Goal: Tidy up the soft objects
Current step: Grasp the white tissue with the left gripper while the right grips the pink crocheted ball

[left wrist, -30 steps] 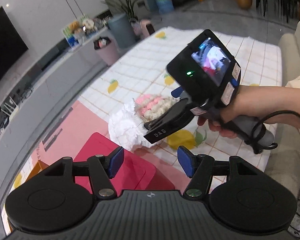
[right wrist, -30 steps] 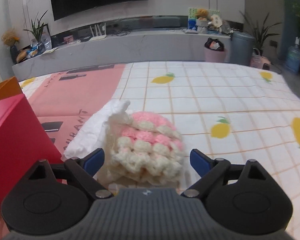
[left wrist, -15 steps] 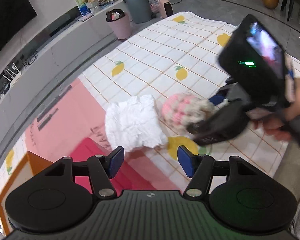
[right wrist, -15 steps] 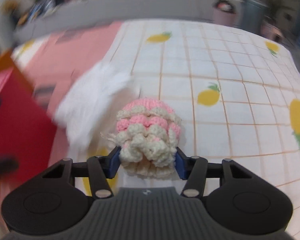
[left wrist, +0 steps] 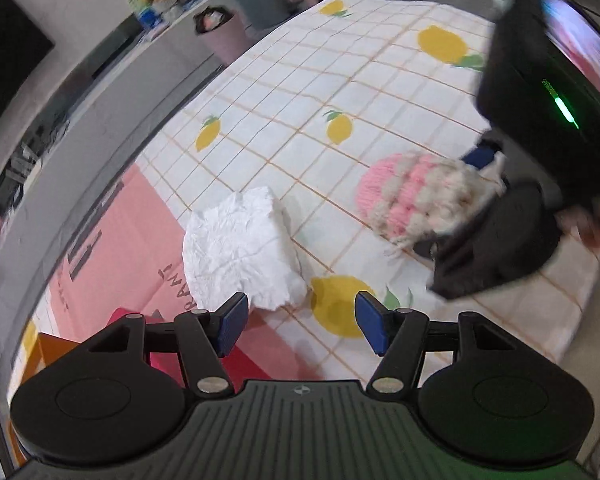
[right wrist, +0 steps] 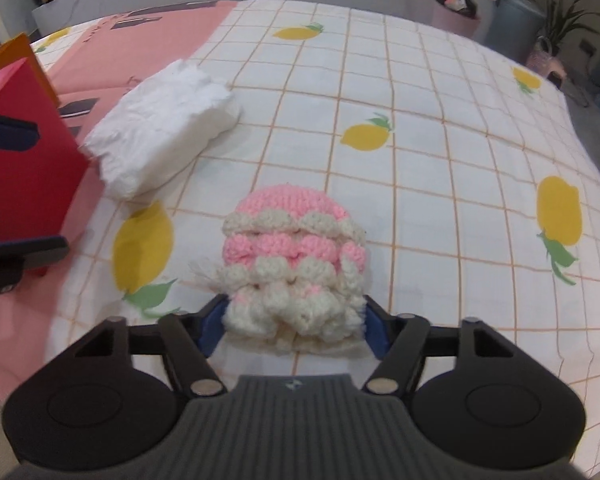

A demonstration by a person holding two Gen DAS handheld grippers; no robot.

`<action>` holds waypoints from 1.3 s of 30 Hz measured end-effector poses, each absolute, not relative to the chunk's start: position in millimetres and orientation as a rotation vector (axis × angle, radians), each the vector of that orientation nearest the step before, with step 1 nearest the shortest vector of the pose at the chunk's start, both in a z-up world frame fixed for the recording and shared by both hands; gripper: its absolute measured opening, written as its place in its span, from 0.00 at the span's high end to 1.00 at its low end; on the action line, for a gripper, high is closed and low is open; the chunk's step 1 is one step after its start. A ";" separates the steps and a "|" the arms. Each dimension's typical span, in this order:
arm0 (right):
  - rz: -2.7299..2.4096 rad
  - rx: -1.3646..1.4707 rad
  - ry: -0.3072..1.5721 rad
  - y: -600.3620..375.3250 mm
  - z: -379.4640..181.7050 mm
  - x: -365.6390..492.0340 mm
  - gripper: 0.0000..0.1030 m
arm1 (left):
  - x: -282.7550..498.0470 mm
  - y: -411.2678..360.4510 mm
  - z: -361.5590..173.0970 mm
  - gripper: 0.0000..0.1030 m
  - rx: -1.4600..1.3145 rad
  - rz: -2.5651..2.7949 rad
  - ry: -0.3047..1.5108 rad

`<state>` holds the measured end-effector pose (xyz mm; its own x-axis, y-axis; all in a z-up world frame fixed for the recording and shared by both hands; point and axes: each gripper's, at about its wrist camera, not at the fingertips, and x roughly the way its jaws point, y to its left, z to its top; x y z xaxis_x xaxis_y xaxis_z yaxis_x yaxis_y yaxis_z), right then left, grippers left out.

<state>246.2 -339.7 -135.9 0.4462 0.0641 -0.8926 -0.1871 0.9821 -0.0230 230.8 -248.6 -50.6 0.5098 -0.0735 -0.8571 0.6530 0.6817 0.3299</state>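
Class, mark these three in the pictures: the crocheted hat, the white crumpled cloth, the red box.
crocheted hat [right wrist: 290, 216], right wrist view, on its pink crown.
white crumpled cloth [left wrist: 236, 252], left wrist view, on its wrinkled middle.
red box [right wrist: 24, 160], right wrist view, on its red side wall.

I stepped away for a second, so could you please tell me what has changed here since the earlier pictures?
The right hand-held gripper closed on the pink and cream knitted piece and carried it away from the white cloth; its jaws have just opened a little, the piece still between the pads. The left hand-held gripper moved in beside the white cloth. That gripper stayed open and empty, and the cloth lay where it was by the red box.
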 end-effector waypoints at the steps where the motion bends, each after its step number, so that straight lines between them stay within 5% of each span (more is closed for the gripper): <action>1: 0.162 -0.102 1.081 -341.2 -137.3 248.6 0.29 | 237.1 -249.7 -53.4 0.30 0.690 -0.466 0.953; 7: 0.104 -0.043 1.080 -352.6 -133.5 262.5 0.45 | 276.9 -249.2 -73.9 0.30 0.602 -0.330 1.026; 21: 0.074 -0.050 1.065 -359.4 -135.7 267.4 0.44 | 317.6 -280.4 -114.9 0.23 0.711 -0.179 0.940; 28: 0.069 -0.048 1.057 -360.1 -136.7 267.7 0.42 | 348.2 -250.4 -112.5 0.06 0.453 -0.083 1.001; 32: 0.064 -0.047 1.054 -359.7 -136.7 267.0 0.41 | 363.2 -224.1 -110.8 0.04 0.211 -0.042 1.082; 36: 0.066 -0.049 1.050 -360.2 -136.5 265.3 0.41 | 369.2 -212.0 -109.7 0.17 0.094 -0.045 1.124; 39: 0.065 -0.049 1.050 -360.2 -136.6 265.4 0.41 | 369.9 -216.1 -106.7 0.41 0.115 -0.069 1.132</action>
<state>265.4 -360.2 -136.6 0.4958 0.0307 -0.8679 -0.0773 0.9970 -0.0088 369.9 -216.1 -106.7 0.4231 0.0032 -0.9061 0.1132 0.9920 0.0563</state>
